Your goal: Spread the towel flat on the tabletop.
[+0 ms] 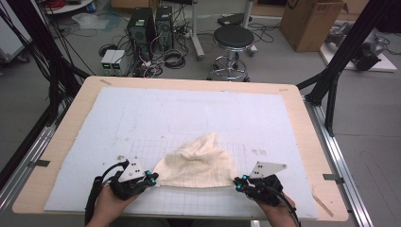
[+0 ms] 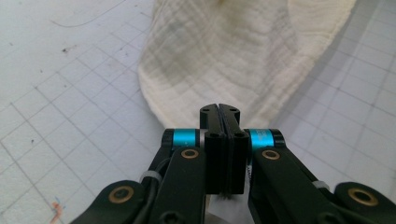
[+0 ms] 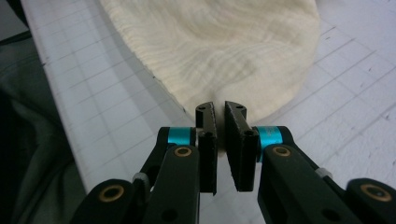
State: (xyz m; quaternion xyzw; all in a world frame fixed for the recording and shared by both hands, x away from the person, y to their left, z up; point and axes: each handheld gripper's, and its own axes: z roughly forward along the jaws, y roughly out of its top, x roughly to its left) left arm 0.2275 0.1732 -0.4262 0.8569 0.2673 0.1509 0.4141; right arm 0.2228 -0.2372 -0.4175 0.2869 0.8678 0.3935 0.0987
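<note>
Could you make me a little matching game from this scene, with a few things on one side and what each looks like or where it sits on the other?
Things:
1. cloth
2. left gripper
3. right gripper
4. stool

Descriptions:
A. jaws slightly apart at the cloth's edge
B. cream, crumpled, on the gridded mat
C. black round seat, on the floor beyond the table
D. jaws pressed together

Pairs: 1-B, 2-D, 3-A, 4-C
</note>
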